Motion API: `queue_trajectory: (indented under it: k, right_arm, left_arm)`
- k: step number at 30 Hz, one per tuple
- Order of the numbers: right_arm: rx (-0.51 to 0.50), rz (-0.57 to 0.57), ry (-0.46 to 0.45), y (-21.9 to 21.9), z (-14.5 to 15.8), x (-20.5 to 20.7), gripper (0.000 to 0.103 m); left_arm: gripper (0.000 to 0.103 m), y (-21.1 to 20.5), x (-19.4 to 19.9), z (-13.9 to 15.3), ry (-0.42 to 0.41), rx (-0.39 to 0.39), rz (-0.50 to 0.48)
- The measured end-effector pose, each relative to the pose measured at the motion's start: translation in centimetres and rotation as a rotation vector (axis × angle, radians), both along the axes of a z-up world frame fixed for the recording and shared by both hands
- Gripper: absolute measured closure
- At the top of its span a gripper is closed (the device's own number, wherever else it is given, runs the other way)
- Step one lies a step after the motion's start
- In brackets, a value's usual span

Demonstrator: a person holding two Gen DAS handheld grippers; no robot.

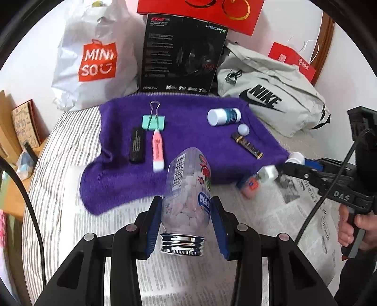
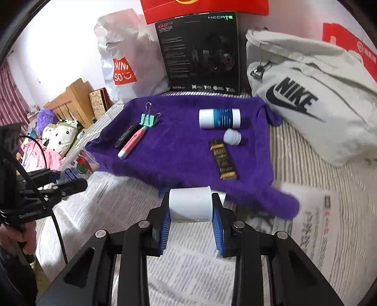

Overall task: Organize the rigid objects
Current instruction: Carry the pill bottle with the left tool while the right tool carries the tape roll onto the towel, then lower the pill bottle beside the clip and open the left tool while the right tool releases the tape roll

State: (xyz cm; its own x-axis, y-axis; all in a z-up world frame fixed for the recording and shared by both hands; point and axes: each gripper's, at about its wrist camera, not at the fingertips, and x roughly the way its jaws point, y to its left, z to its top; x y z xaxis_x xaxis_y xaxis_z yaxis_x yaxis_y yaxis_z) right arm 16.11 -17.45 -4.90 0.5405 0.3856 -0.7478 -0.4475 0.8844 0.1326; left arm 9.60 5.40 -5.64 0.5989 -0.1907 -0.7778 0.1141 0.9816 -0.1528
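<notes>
My left gripper (image 1: 186, 202) is shut on a clear candy bottle (image 1: 186, 186) full of white tablets. Its bare silver threaded neck points back at the camera. My right gripper (image 2: 190, 197) is shut on a white cylindrical cap (image 2: 189, 204) above the newspaper. On the purple towel (image 1: 188, 141) lie a mint binder clip (image 1: 153, 121), a black bar (image 1: 137, 147), a pink and white pen (image 1: 157, 150), a white and blue bottle (image 1: 223, 116), a small white cap (image 1: 243, 129) and a brown and gold bar (image 1: 247, 144). Both grippers hover near the towel's front edge.
A Miniso bag (image 1: 94, 58), a black headset box (image 1: 183, 51), red boxes (image 1: 200, 11) and a grey Nike bag (image 1: 271, 94) line the back. Newspaper (image 2: 188, 270) covers the striped bedding in front. A small item with an orange and blue label (image 1: 249, 186) lies by the right gripper's tips.
</notes>
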Motion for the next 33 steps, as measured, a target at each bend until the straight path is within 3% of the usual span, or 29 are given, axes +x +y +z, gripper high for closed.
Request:
queue_trajectory:
  k: [9,14,25,33]
  right_arm:
    - [-0.010,0.029,0.014,1.8,-0.2,5.2,0.071]
    - [0.002,0.037,0.066,2.8,-1.9,8.3,0.071]
    - [-0.114,0.125,0.133,5.9,-4.9,9.6,0.071]
    - [-0.151,0.173,0.118,6.3,-5.1,9.8,0.071]
  left_arm:
    - [0.064,0.0,4.8,0.4,0.008,-0.023,-0.012]
    - [0.064,0.3,7.2,-0.1,0.023,-0.022,-0.005]
    - [0.064,0.9,10.2,-1.0,0.038,-0.033,-0.002]
    - [0.064,1.1,11.7,-1.9,0.063,-0.028,-0.004]
